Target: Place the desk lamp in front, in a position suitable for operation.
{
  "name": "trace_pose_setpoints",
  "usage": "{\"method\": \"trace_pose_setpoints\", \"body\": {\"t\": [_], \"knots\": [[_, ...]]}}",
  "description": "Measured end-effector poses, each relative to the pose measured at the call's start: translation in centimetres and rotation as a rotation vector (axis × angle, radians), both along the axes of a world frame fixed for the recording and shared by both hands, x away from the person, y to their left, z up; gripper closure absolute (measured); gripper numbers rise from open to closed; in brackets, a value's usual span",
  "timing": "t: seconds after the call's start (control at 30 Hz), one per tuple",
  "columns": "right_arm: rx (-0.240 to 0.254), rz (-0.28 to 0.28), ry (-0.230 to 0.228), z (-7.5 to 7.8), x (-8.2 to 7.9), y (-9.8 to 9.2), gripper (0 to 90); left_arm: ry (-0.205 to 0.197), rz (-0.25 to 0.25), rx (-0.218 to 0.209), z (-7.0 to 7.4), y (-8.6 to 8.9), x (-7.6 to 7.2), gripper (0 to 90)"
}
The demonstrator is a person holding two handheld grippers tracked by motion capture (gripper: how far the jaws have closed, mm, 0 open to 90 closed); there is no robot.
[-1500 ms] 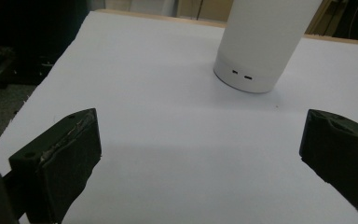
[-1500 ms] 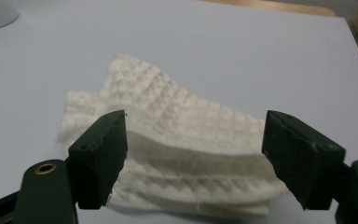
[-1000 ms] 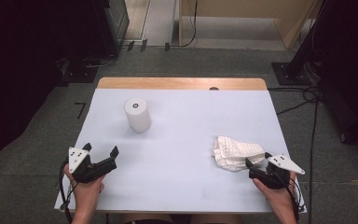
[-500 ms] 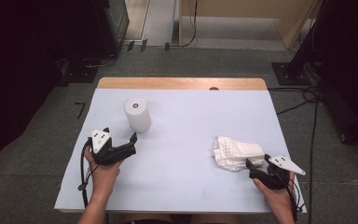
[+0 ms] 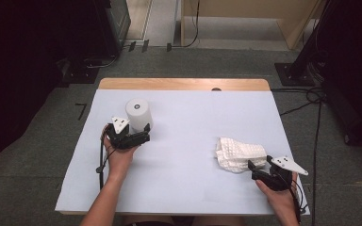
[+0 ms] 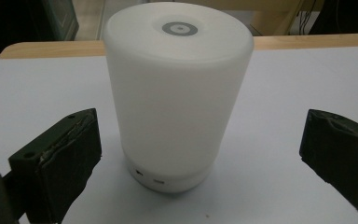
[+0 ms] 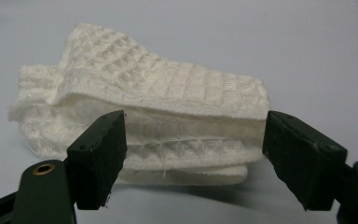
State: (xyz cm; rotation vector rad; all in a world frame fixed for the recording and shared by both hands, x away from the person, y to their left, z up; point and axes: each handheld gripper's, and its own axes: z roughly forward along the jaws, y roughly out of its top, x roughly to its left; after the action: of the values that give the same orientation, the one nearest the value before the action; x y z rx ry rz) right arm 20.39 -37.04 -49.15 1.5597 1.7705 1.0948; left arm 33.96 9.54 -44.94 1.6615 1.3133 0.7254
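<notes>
A white cylinder (image 5: 138, 113) with a grey ring on its top stands upright at the far left of the white table (image 5: 188, 188). My left gripper (image 5: 145, 133) sits just short of it, open. In the left gripper view the cylinder (image 6: 177, 93) rises close ahead, and the jaws of that gripper (image 6: 200, 135) stand wide on either side without touching it. A folded white waffle cloth (image 5: 239, 151) lies at the near right. My right gripper (image 5: 260, 163) is at the cloth's near edge, open. In the right gripper view the cloth (image 7: 158, 93) spans the gap of that gripper (image 7: 193, 135).
The table's far edge is a bare wooden strip (image 5: 184, 84). Cables (image 5: 313, 101) run over the grey floor to the right, and dark equipment (image 5: 99, 28) stands beyond the far left corner. Open table surface lies between the two hands.
My left gripper has moved away from the near left edge, forward and to the right, up to the cylinder. The right gripper and the cloth have stayed put.
</notes>
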Motion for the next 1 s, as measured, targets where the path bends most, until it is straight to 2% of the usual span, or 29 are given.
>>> {"method": "trace_pose_setpoints", "body": {"t": [0.1,0.17,0.23,0.27,0.37,0.6,0.73,0.8,0.93,1.0], "knots": [[0.004,-0.004,0.005,0.0,0.0,0.0,21.9,-0.002,0.015,-0.001,-0.4,-0.3,1.0,0.0],[0.007,-0.005,0.006,0.0,0.1,0.0,21.8,0.012,0.014,0.000,-0.6,-0.6,1.5,0.0],[0.017,-0.008,0.010,0.0,0.1,-0.1,21.9,0.007,0.006,0.012,-0.7,-0.9,1.8,0.0],[0.020,-0.008,0.012,0.0,0.1,-0.1,21.9,0.003,0.014,0.023,-0.6,-1.0,1.9,0.0],[0.021,-0.007,0.012,0.0,0.1,-0.2,21.8,0.017,0.035,0.008,-0.8,-0.9,2.6,0.0],[0.024,-0.015,0.023,0.0,0.2,-0.2,22.0,0.015,0.086,0.016,-1.9,-0.6,3.9,0.0],[0.017,-0.015,0.027,-0.1,0.3,-0.1,22.1,0.018,0.084,0.027,-2.5,-0.7,4.3,0.0],[0.013,-0.015,0.028,-0.1,0.3,-0.1,22.1,0.021,0.083,0.005,-2.7,-0.7,4.5,0.0],[0.007,-0.016,0.028,-0.1,0.4,0.0,22.3,0.037,0.072,-0.005,-2.9,-1.0,5.1,2.3],[0.003,-0.016,0.030,-0.1,0.3,0.0,22.2,0.033,0.083,0.025,-3.0,-1.3,5.3,5.4]]}}
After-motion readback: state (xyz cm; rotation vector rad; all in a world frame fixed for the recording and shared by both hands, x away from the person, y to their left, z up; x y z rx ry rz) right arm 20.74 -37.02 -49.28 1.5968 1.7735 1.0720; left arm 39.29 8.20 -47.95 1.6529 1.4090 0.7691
